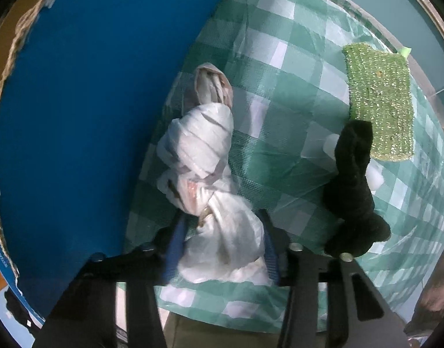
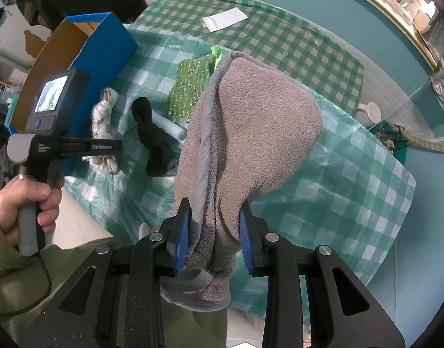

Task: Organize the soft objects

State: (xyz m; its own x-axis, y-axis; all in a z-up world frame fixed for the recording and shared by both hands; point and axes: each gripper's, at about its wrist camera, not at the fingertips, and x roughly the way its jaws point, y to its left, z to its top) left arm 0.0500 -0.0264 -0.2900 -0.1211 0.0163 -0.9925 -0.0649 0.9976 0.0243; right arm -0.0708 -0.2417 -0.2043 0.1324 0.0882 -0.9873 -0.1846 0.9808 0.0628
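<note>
Right tool (image 2: 214,226) clamps a grey fleece cloth (image 2: 251,121), lifted above the desk (image 2: 352,174). Left tool (image 1: 222,232) straddles the knotted white bag (image 1: 204,168) beside the blue box (image 1: 91,101); grip unclear. Black sock (image 1: 352,191) near green sponge (image 1: 381,101).

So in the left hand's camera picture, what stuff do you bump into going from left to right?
Big blue cardboard box → twisted white plastic bag bundle, which sits between the left gripper fingers → knotted black sock → sparkly green scrubbing sponge. All but the gripper rest on the green checked tablecloth.
</note>
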